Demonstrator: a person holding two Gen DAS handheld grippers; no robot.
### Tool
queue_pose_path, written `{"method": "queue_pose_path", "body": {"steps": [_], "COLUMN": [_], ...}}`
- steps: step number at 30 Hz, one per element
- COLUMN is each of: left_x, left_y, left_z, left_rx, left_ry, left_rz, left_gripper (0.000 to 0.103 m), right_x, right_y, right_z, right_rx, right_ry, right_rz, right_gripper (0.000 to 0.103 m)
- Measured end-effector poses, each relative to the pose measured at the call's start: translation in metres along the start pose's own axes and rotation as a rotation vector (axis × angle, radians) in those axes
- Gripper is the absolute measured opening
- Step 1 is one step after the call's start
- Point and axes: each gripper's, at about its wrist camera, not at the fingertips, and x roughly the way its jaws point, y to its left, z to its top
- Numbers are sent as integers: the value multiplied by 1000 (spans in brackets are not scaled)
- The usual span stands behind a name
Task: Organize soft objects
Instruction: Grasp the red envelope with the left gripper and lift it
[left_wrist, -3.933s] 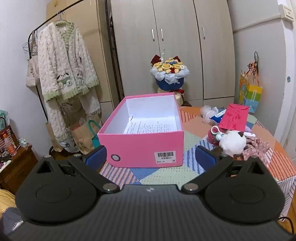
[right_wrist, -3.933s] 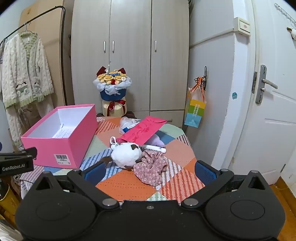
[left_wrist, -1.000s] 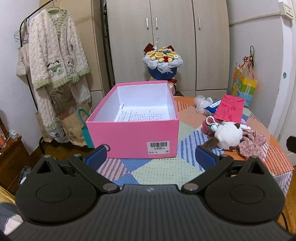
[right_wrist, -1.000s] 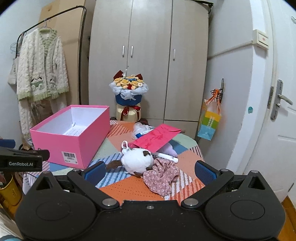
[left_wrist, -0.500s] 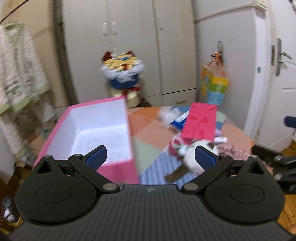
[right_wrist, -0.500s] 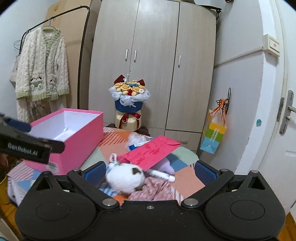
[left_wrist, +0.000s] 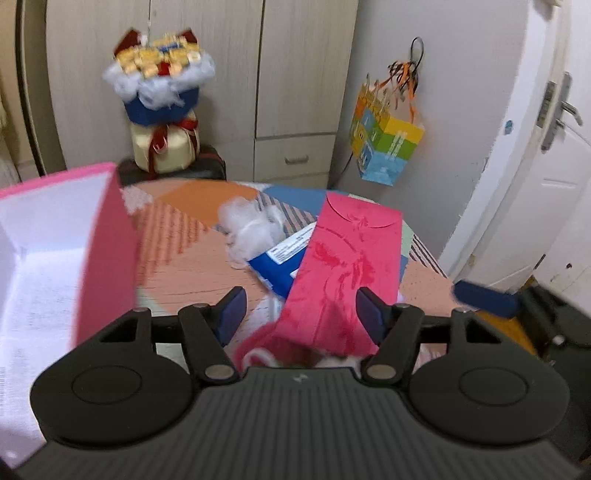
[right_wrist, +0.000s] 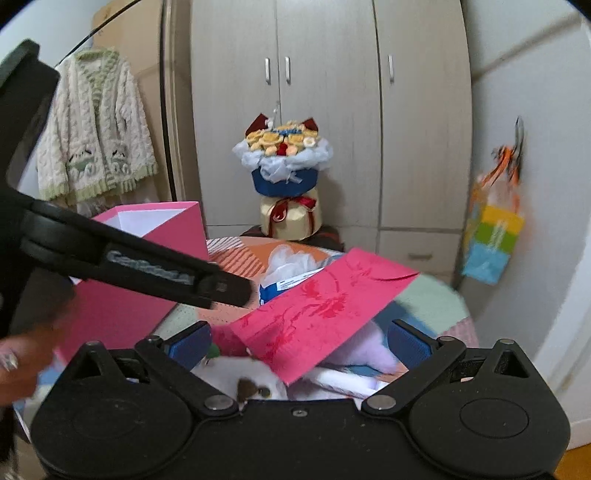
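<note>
An open pink box (left_wrist: 107, 251) with a white inside stands on the left of the patchwork table (left_wrist: 184, 236); it also shows in the right wrist view (right_wrist: 162, 225). A red envelope (left_wrist: 343, 266) leans over the pile of soft things. My left gripper (left_wrist: 297, 310) is open, its jaws either side of the envelope's lower end. My right gripper (right_wrist: 297, 338) is open over a white plush toy (right_wrist: 240, 380), a lilac plush (right_wrist: 362, 350) and the envelope (right_wrist: 317, 306). White fluffy stuff (left_wrist: 251, 225) and a blue-white packet (left_wrist: 284, 258) lie behind.
A flower bouquet (left_wrist: 162, 92) on a cream box stands behind the table, before the wardrobe. A colourful gift bag (left_wrist: 384, 147) hangs on the right wall. A door (left_wrist: 546, 177) is at the right. A knit cardigan (right_wrist: 96, 129) hangs at the left.
Both grippers have moved forward and down to the pile beside the box. The left gripper has swung right, away from the box, and its jaws have narrowed. The left tool now crosses the right view.
</note>
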Motion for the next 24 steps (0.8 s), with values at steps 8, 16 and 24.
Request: {"method": "queue_pose_path", "body": {"steps": [8,16,24], "left_x": [54,63,50], "left_y": [12,15,21], "left_z": [13,6,6], "left_rx": [-87,-112,-149], "left_ry": [74,104,108], "left_rz": [-27,-124,-118], "left_gripper": [62,40,38], "right_x": [50,69,67], "right_y": [-28,-48,-48], "right_z": [0,-6,-4], "right_rx": [130,277,282], "right_ry": [105,163,171], "right_rz": [58,152,195], "right_gripper": [95,57,44]}}
